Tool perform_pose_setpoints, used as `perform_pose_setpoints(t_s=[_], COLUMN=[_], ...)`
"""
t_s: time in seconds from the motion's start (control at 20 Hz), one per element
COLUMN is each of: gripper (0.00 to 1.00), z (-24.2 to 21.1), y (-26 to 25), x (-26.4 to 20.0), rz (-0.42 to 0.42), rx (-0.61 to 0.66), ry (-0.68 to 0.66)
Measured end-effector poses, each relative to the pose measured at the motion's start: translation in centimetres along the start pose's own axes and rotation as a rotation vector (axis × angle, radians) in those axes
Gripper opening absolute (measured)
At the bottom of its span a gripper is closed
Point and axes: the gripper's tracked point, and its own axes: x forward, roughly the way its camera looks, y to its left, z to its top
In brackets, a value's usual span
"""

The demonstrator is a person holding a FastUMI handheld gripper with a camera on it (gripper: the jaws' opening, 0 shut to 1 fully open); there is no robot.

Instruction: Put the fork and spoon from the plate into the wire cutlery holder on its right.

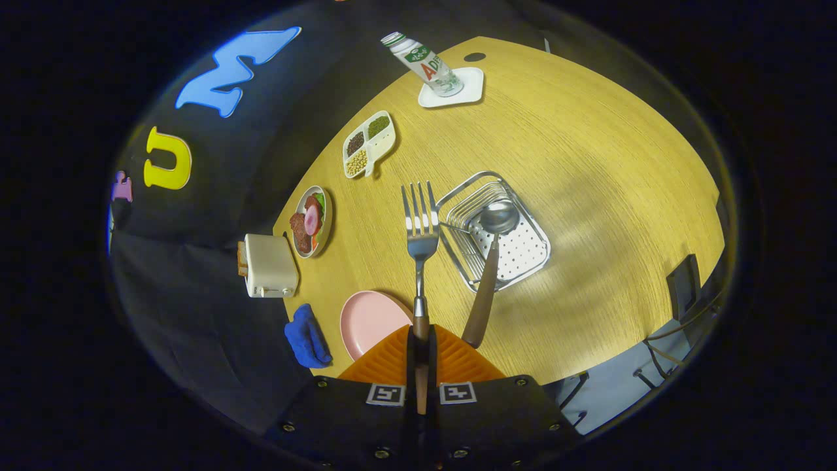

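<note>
Above the table (588,170): gripper (422,340), fingers pinching fork (422,229) by its handle, tines pointing straight ahead. Wire holder (494,229) just right of the tines, spoon (490,261) already leaning in it. Pink plate (369,320) beside the fingers, left.

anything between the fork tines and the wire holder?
No. In the gripper view the fork, clamped in the gripper, has bare table up to the wire holder, where the spoon already rests.

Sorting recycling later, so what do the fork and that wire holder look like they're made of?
Fork: shiny metal head, glinting tines, brown handle, likely wood, clamped in the gripper. Wire cutlery holder: bright metal wire, probably chromed or stainless, over a white dotted base.
</note>
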Motion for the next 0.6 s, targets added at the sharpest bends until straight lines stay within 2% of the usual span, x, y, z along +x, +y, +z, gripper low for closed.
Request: perform_pose_setpoints(t_s=[0.25, 0.6], gripper=[0.05, 0.05], z=[-0.6, -1.0], y=[-2.3, -1.8], x=[-0.6, -0.3], rz=[-0.019, -0.011], rx=[0.023, 0.039], ry=[0.048, 0.125])
